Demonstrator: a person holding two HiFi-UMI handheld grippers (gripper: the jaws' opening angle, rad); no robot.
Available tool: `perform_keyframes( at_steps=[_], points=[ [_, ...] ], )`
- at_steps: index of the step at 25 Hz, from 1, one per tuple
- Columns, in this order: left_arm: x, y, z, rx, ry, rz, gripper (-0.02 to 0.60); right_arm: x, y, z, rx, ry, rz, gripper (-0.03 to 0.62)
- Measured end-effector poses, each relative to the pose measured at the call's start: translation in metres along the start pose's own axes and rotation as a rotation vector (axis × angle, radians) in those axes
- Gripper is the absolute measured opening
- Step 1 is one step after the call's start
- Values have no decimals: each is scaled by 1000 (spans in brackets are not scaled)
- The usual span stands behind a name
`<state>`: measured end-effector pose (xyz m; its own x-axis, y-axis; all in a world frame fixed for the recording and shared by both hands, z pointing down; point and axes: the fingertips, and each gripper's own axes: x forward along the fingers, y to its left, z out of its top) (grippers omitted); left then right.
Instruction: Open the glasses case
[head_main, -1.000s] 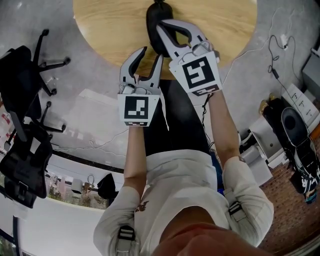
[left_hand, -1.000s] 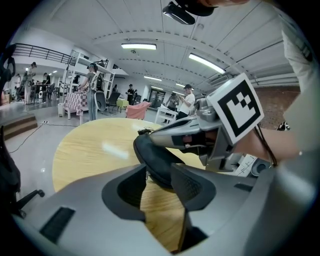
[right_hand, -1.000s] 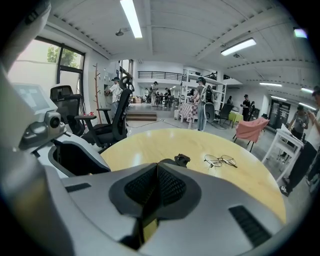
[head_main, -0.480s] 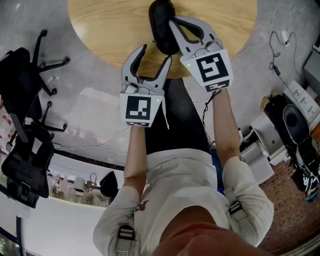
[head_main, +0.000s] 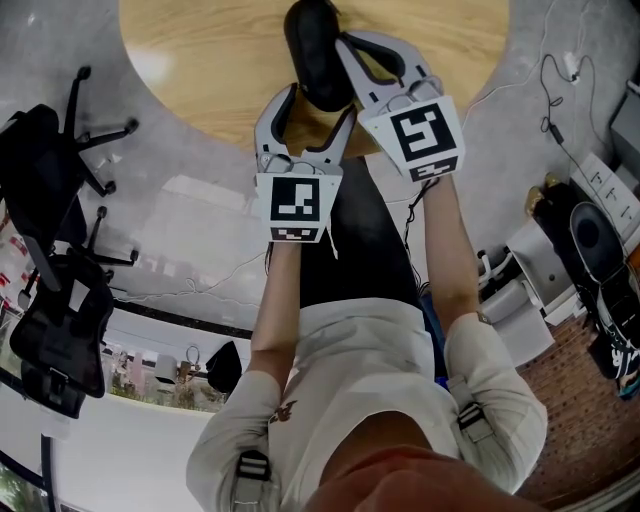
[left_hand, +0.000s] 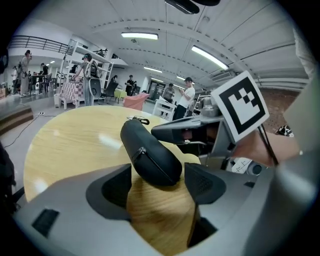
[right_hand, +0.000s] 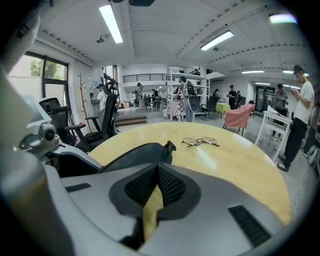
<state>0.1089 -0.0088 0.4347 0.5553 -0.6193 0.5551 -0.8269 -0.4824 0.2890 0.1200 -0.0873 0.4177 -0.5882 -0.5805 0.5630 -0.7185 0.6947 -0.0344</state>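
The black glasses case (head_main: 318, 55) is lying on the round wooden table (head_main: 200, 60), close to the table's near edge, with its length running away from the person. The left gripper (head_main: 318, 105) is sitting at that same edge. Its jaws have just been opening and are now standing wide apart, with the near end of the case in the gap at their tips. The pads are not pressing on it. The right gripper (head_main: 345, 42) is resting over the table on the case's right side with its jaws closed together and nothing between them. A pair of glasses (right_hand: 200, 141) is lying further in on the table.

The case is looking light and rounded, with a matte cloth-like skin over what is probably a fairly stiff shell. It is likely going to roll or slide on the smooth wood unless one gripper is pinning it. A zip (left_hand: 145, 152) is running along its length, and a small ring pull (left_hand: 141, 120) is showing at the far end.

Squeezing the body across its width near the near end is looking like the safest hold. It should be firm enough to stop the case turning without crushing the shell. The ring pull is small and loose, so the closed gripper would be needing to open and pinch it carefully, then draw it along the zip line rather than upward.
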Motion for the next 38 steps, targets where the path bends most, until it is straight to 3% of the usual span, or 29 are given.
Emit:
perform_keyframes(
  at_steps=[10, 18, 23, 29, 33, 38],
  points=[
    [19, -2, -2, 14, 91, 17, 336, 4, -8, -17, 14, 49, -10, 20],
    [7, 8, 17, 106, 52, 36, 314, 1, 3, -21, 5, 70, 55, 21],
    [-8, 22, 30, 134, 12, 37, 305, -11, 17, 0, -24, 22, 93, 21],
    [-24, 34, 34, 151, -6, 29, 301, -27, 42, 40, -168, -37, 193, 21],
    [-33, 41, 33, 163, -11, 14, 299, -29, 59, 72, -73, -137, 239, 23],
    [-40, 43, 31, 184, -6, -8, 298, -23, 82, 70, -195, -34, 330, 25]
  ],
)
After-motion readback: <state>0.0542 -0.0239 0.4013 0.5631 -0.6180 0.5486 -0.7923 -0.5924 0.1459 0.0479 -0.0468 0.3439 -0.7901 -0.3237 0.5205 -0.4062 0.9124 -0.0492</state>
